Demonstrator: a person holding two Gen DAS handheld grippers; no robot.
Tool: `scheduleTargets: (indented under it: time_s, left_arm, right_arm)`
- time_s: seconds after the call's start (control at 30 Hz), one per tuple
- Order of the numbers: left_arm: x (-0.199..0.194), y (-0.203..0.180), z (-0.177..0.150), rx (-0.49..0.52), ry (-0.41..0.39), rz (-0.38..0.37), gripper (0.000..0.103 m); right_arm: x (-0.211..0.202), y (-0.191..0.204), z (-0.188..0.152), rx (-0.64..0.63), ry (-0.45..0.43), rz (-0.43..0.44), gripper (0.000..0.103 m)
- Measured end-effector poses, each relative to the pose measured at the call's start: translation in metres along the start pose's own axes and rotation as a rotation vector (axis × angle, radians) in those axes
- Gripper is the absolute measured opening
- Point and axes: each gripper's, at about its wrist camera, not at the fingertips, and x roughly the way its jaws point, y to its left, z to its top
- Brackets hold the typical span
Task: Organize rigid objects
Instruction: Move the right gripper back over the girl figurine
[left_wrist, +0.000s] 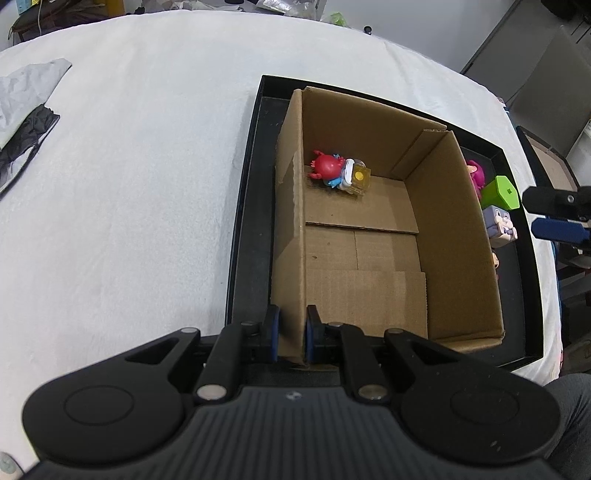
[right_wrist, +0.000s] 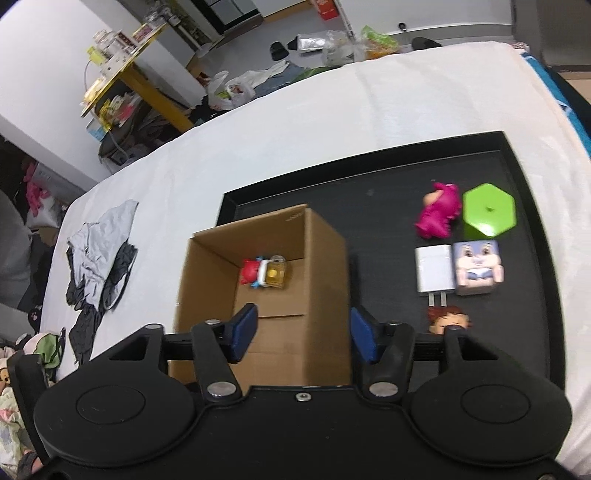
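Note:
An open cardboard box (left_wrist: 369, 251) stands in a black tray (left_wrist: 251, 192). Inside it, at the far left corner, lie a red figure (left_wrist: 325, 166) and a yellow clear cube (left_wrist: 358, 179). My left gripper (left_wrist: 291, 334) is shut on the box's near left wall. In the right wrist view my right gripper (right_wrist: 303, 332) is open and empty above the box (right_wrist: 266, 277). On the tray (right_wrist: 388, 192) beside the box lie a pink figure (right_wrist: 437, 214), a green hexagonal block (right_wrist: 487, 212), a white charger (right_wrist: 434, 269), a bunny cube (right_wrist: 478, 267) and a small head figure (right_wrist: 448, 321).
A white cloth (left_wrist: 129, 166) covers the table. A grey and black garment (right_wrist: 99, 251) lies at the left. Bags and a yellow shelf (right_wrist: 122, 77) stand beyond the far edge. The right gripper shows at the left wrist view's right edge (left_wrist: 557, 214).

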Motion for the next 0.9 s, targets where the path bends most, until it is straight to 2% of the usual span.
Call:
scheduleTargets:
  time_s: [0.3,0.63,0.9]
  left_arm:
    - [0.001,-0.005,0.000,0.007,0.007,0.021,0.012]
    - [0.005,-0.007,0.002,-0.010,0.011,0.044,0.012]
    - [0.007,-0.005,0.004,-0.019,0.018,0.048,0.012]
  right_arm:
    - [-0.001,-0.032,-0.008,0.047,-0.001,-0.023,0.064]
    - [0.005,-0.064,-0.011,0.066,0.029,-0.042,0.064]
    - [0.023,-0.088,-0.012,0.107,0.059,-0.075,0.064]
